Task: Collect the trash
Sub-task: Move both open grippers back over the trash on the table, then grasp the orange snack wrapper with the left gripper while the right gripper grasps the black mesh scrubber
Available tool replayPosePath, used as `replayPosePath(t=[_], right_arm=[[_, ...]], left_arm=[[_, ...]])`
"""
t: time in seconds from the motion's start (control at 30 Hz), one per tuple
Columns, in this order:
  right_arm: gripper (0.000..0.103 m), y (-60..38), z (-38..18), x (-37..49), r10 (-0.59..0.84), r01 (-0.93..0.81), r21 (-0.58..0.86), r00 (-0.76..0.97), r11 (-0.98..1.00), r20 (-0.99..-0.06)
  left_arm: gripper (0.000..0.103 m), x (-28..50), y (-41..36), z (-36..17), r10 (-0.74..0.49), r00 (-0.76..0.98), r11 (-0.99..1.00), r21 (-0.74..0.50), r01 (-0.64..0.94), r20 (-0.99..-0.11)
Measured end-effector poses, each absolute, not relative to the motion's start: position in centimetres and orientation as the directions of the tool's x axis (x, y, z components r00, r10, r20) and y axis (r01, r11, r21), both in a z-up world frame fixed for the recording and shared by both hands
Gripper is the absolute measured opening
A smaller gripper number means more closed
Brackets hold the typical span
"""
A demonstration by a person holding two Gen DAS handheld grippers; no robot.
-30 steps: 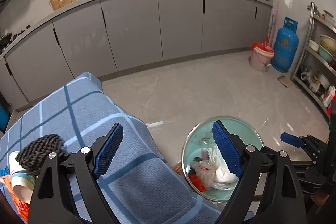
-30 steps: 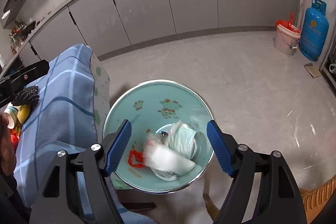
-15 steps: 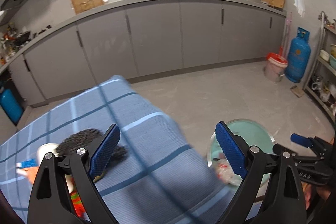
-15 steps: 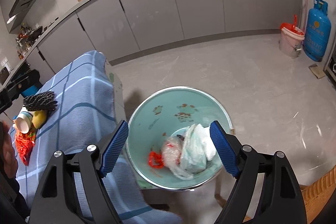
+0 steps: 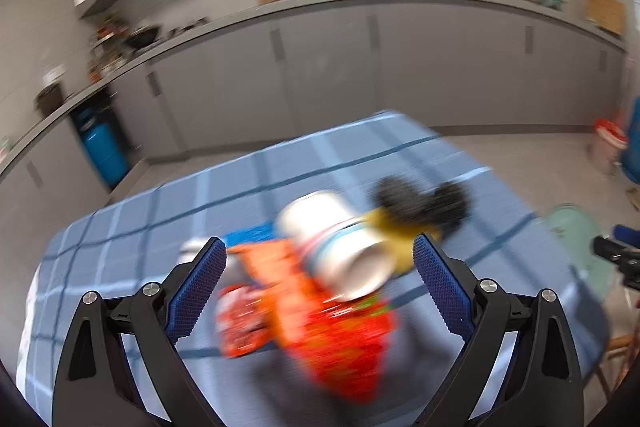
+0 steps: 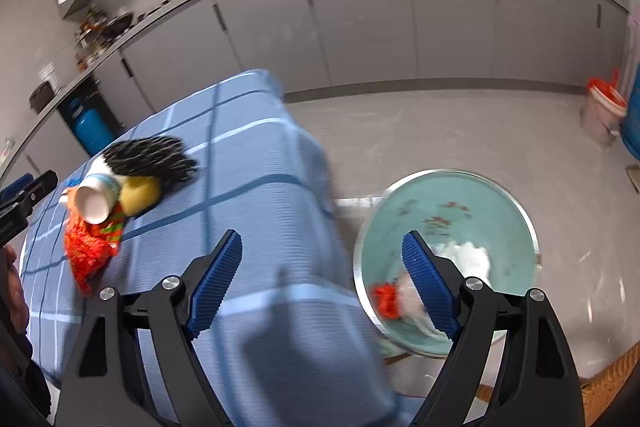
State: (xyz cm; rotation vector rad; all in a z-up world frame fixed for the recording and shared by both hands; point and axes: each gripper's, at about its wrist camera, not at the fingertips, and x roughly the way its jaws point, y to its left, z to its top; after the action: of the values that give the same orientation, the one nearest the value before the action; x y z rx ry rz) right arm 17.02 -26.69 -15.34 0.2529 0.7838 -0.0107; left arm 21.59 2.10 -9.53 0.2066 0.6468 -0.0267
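Left gripper (image 5: 318, 285): fingers apart, empty, poised over the trash pile near the table's (image 6: 256, 187) left edge — orange snack wrapper (image 5: 320, 323), white paper cup (image 5: 340, 247), a yellow item, possibly fruit (image 6: 140, 193), and black mesh scrubber (image 6: 148, 157). Right gripper (image 6: 320, 279): fingers apart, empty, beside the teal bin (image 6: 452, 211) off the right edge. Advice: centre on the wrapper, descend squarely, then close.

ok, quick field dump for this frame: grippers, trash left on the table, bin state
left gripper: open, empty, over the trash pile
right gripper: open, empty, between table edge and bin
surface: blue checked tablecloth
trash on table: orange crinkled snack wrapper, white paper cup on its side, yellow object, black textured wad
bin: round teal metal-rimmed basin on floor, holds white and red trash
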Motion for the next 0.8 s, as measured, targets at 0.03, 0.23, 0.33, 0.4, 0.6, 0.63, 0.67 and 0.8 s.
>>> replayPosePath(t=[0.03,0.23,0.33,0.4,0.6,0.63,0.67,0.8], right_arm=[[0.083,-25.9,-15.3,17.3,0.093,0.088,0.220,0.709,0.972,-0.699],[0.085,-21.4,-14.8,18.5,0.139,0.011,0.206,0.707,0.978,-0.694],[0.085,-19.5,-14.6,18.9,0.157,-0.028,0.194,0.704,0.981,-0.693],[0.086,-18.7,-14.3,19.1,0.165,-0.046,0.188,0.706,0.981,-0.688],[0.086,-17.3,-14.1,19.9,0.172,-0.070,0.174,0.709,0.982,-0.684],[0.086,-17.2,-14.1,20.1,0.172,-0.074,0.170,0.709,0.983,-0.684],[0.086,-16.9,-14.1,20.4,0.171,-0.080,0.163,0.709,0.983,-0.684],[0.086,-15.4,-13.6,22.0,0.181,-0.124,0.132,0.721,0.983,-0.669]], left_arm=[[0.093,21.6,3.1,-9.8,0.054,0.790,0.981,0.178,0.071,-0.611],[0.093,21.8,7.0,-11.9,0.091,0.737,0.990,0.141,0.006,-0.670],[0.093,22.1,6.5,-12.6,0.074,0.725,0.992,0.127,0.019,-0.685],[0.093,22.5,6.0,-13.1,0.062,0.716,0.992,0.122,0.033,-0.695],[0.093,23.1,5.3,-14.8,0.034,0.687,0.993,0.103,0.059,-0.726],[0.093,23.3,5.3,-15.0,0.029,0.680,0.993,0.097,0.062,-0.732],[0.093,23.4,5.3,-15.3,0.023,0.676,0.994,0.090,0.064,-0.737],[0.084,24.0,5.6,-15.8,0.010,0.658,0.996,0.067,0.061,-0.753]])
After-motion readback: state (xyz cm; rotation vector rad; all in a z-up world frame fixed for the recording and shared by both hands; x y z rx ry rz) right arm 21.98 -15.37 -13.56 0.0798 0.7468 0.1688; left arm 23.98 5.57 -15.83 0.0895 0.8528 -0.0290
